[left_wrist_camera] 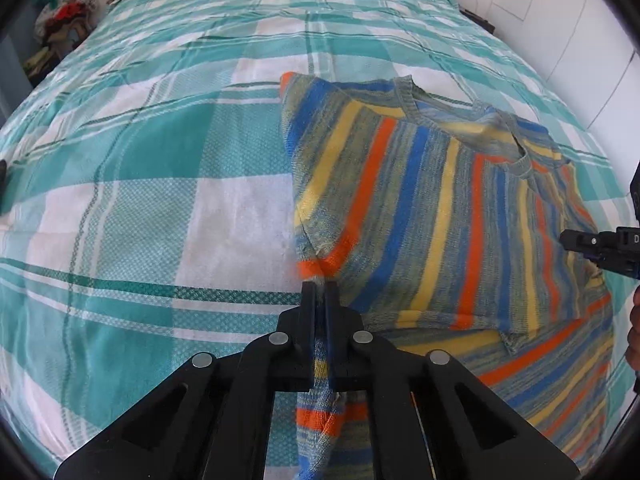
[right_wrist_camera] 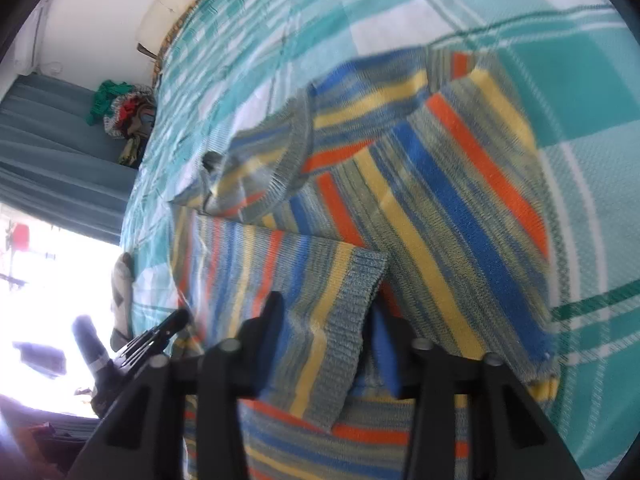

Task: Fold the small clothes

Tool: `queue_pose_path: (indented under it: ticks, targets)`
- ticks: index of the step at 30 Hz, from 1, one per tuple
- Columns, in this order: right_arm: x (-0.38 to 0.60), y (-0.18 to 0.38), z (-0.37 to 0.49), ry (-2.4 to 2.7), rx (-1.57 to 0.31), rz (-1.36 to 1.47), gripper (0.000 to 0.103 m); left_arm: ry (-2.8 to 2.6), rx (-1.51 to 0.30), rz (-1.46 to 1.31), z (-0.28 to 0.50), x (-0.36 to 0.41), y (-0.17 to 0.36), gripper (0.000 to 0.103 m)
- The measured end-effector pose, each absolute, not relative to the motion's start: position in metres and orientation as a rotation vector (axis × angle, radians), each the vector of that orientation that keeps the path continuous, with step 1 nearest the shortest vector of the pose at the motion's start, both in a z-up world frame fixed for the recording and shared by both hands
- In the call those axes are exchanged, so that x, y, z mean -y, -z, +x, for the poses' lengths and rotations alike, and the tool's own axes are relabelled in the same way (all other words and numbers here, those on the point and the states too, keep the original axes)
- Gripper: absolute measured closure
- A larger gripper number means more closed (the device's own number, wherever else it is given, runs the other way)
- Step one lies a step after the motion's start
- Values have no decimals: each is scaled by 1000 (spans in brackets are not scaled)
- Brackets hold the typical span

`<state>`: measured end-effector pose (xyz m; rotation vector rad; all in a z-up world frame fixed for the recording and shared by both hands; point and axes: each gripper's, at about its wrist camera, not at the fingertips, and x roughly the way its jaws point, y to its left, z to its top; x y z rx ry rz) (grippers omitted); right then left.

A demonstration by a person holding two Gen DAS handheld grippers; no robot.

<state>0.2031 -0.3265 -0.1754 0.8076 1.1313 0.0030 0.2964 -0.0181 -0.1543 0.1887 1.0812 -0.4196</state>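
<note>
left hand-held gripper [left_wrist_camera: 320, 292] clamps the striped sweater [left_wrist_camera: 440, 200] hem; right hand-held gripper [right_wrist_camera: 324, 320] straddles the sleeve cuff [right_wrist_camera: 352, 312], jaws apart. risk: cuff slips, fold skews on bed [left_wrist_camera: 160, 200].

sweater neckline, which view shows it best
The left wrist view: the sweater lies sharp on the bed sheet with the whole neckline visible. The right wrist view is blurred and shows the neckline only partly, from the side.
</note>
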Motion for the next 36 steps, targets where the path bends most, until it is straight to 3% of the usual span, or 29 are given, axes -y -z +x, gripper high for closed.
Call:
queue_pose_path:
  ticks: [1, 5, 8, 10, 14, 16, 17, 18, 19, 20, 25, 29, 31, 32, 33, 36]
  targets:
    - [323, 174, 207, 25, -1142, 775, 98, 414, -1074, 188, 296, 16, 153, 102]
    - [305, 146, 209, 11, -1068, 701, 99, 394, -1080, 196, 299, 1, 157, 102]
    - [296, 167, 215, 98, -1158, 554, 97, 378, -1090, 177, 298, -1, 161, 101]
    - [300, 175, 213, 77, -1142, 599, 97, 403, -1091, 177, 295, 0, 156, 99]
    - [317, 165, 203, 4, -1068, 755, 68, 471, -1057, 105, 292, -9, 138, 88]
    - [322, 166, 203, 11, -1087, 769, 68, 464, -1034, 75, 297, -9, 135, 69]
    - [323, 170, 207, 1, -1098, 782, 68, 449, -1045, 68, 302, -7, 138, 69]
    - [321, 175, 211, -13, -1112, 789, 77, 445, -1068, 61, 306, -5, 144, 74]
    - [319, 177, 216, -11, -1120, 769, 91, 438, -1082, 66, 309, -3, 149, 97]
    - [317, 173, 218, 5, -1119, 722, 100, 412, -1083, 85, 308, -3, 154, 99]
    - [300, 124, 221, 32, -927, 464, 100, 392, -1052, 91, 298, -6, 163, 96]
    - [305, 165, 233, 44, -1119, 477, 97, 404, -1043, 112, 294, -5, 158, 94]
    - [317, 155, 217, 41, -1061, 536, 82, 422, -1034, 99, 292, -9, 154, 84]
    - [322, 151, 208, 30, -1037, 593, 68, 426, -1031, 93, 292, -11, 152, 83]
    - [326, 149, 199, 13, -1021, 648, 61, 431, -1033, 88, 292, -12, 153, 83]
    - [324, 154, 176, -56, -1042, 788, 61, 438, -1048, 86, 294, -9, 158, 83]
